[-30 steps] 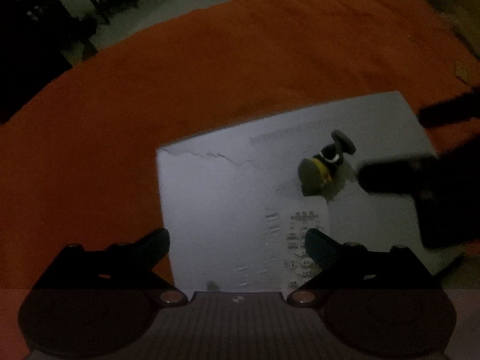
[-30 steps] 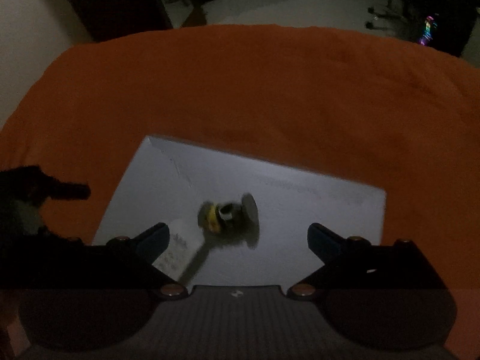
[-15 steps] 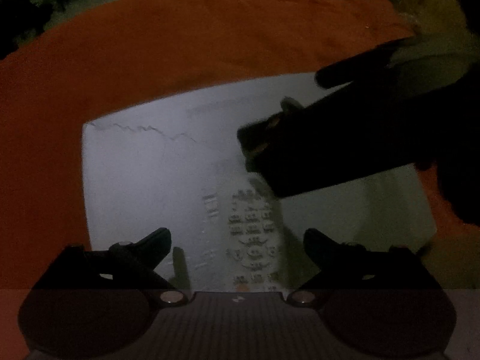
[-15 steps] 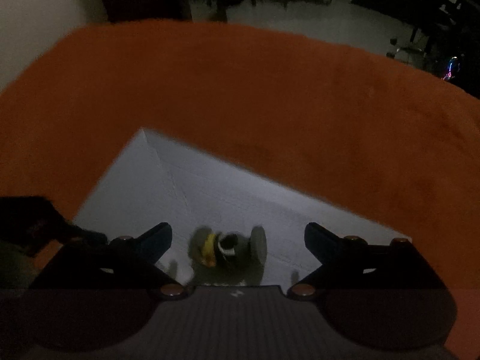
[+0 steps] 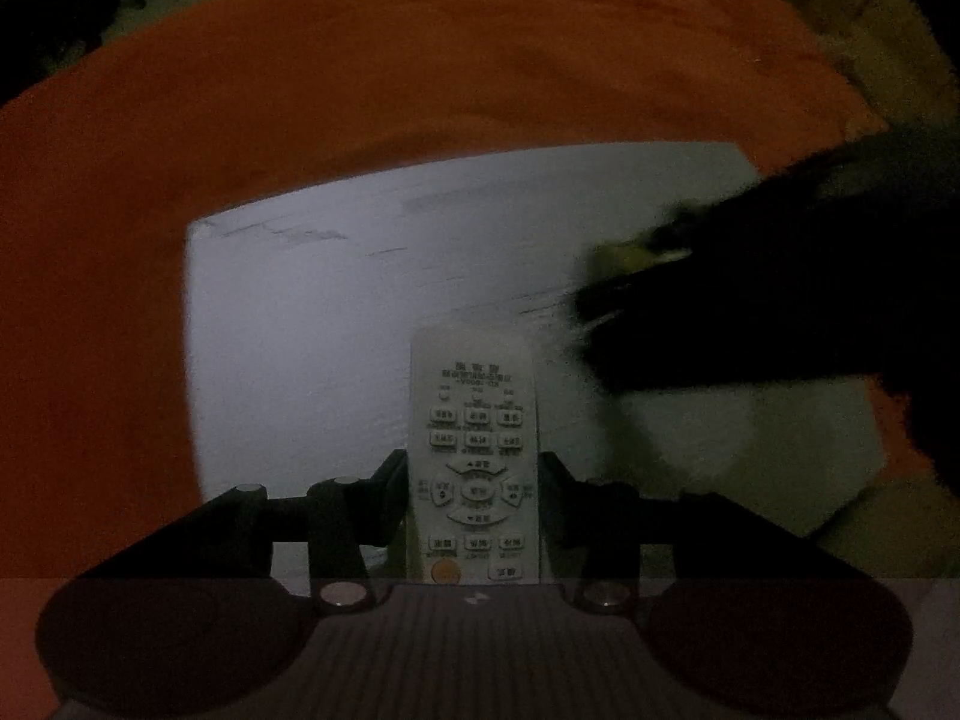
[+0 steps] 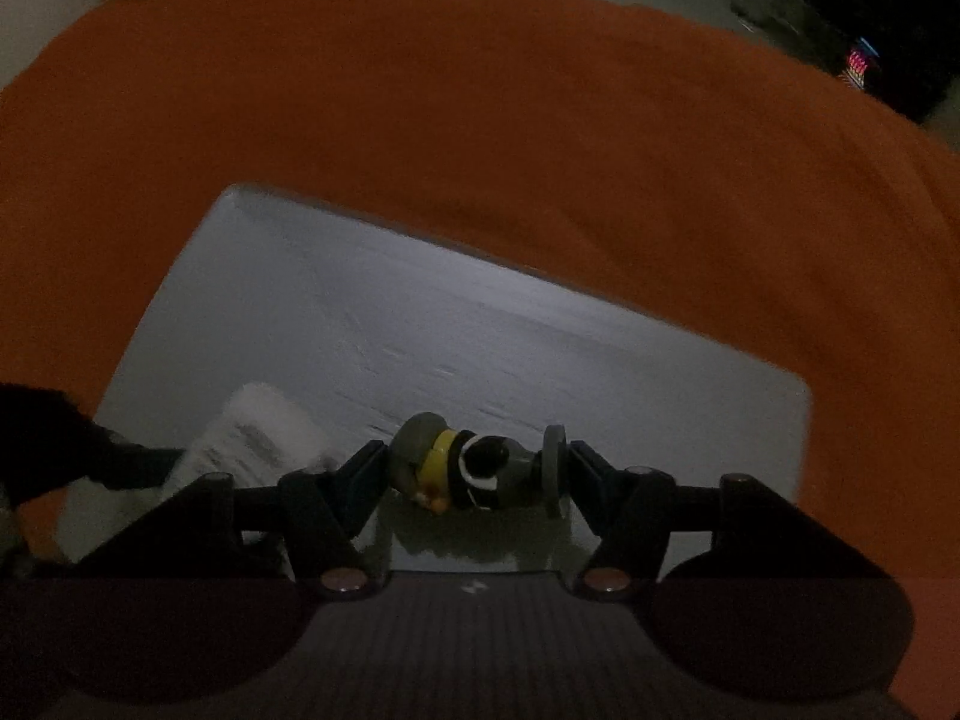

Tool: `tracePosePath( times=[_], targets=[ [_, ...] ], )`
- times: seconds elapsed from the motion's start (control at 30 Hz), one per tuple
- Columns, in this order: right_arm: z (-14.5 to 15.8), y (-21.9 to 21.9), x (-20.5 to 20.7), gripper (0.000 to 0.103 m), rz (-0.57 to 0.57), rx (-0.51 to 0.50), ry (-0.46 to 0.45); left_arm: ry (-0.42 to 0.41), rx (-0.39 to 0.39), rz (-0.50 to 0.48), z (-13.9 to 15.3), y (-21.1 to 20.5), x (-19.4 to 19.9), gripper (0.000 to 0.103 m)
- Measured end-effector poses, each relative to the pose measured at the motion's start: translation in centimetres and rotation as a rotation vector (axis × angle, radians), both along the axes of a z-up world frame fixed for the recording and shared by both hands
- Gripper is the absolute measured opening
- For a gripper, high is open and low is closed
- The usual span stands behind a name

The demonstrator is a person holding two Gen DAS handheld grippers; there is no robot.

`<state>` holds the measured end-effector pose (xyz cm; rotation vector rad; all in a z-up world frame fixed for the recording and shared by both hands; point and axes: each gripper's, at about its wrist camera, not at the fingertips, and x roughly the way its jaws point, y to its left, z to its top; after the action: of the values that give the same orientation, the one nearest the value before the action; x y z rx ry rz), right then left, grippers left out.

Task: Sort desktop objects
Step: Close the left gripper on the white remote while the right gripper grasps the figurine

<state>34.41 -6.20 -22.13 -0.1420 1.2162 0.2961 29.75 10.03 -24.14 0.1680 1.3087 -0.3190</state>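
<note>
A dim room is surrounding an orange-covered surface (image 5: 420, 60) carrying a white board (image 5: 300, 330). At the board's left half, the left claw (image 5: 474, 474) is closing around a remote (image 5: 474, 456), whose long axis is running straight away between the jaws. At the board's right half, the right claw (image 6: 474, 468) is closing on a toy figure (image 6: 474, 468) lying crosswise. Only the right view is showing the toy clearly; the left view is blurring it.

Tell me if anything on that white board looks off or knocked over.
The small figurine lies on its side on the white board, its round base turned sideways, between the closing right gripper fingers. The remote control lies flat between the closing left gripper fingers. The board's far-left corner looks cracked.
</note>
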Motion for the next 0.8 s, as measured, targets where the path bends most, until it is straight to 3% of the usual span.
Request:
tracePosePath(
  times=[0.2,0.4,0.47,0.5,0.53,0.57,0.6,0.67,0.73,0.8],
  targets=[
    [1.2,-4.9,-0.2,0.067,-0.099,0.07,0.021,0.012,0.001,0.063,0.8,1.5,-0.4,0.04],
    [-0.8,-9.1,-1.3,0.067,-0.103,0.031,0.044,0.022,0.046,0.047,1.1,0.2,-0.4,0.04],
    [-1.1,-10.3,-1.9,0.067,-0.112,0.068,0.035,0.019,0.064,0.041,1.3,-0.4,-0.4,0.041],
    [-1.0,-10.4,-1.9,0.067,-0.111,0.088,0.037,0.018,0.074,0.042,1.6,-0.2,-0.5,0.047],
    [-1.1,-10.2,-1.9,0.067,-0.106,0.091,0.036,0.022,0.086,0.042,1.8,-0.2,-0.5,0.067],
    [-1.1,-10.1,-2.1,0.067,-0.097,0.088,0.032,0.028,0.105,0.039,1.7,-0.5,-0.5,0.077],
    [-1.0,-10.2,-2.2,0.067,-0.09,0.085,0.027,0.029,0.13,0.036,1.6,-0.7,-0.5,0.081],
    [-0.7,-11.3,-2.8,0.067,-0.096,0.087,0.015,0.023,0.149,0.024,1.7,-1.1,-0.5,0.075],
    [-0.7,-11.9,-3.3,0.067,-0.1,0.084,0.011,0.034,0.119,0.034,1.7,-1.3,-0.4,0.059],
    [-0.5,-11.7,-3.4,0.067,-0.093,0.075,0.014,0.056,0.125,0.022,2.0,-1.5,-0.7,0.055]
  ],
)
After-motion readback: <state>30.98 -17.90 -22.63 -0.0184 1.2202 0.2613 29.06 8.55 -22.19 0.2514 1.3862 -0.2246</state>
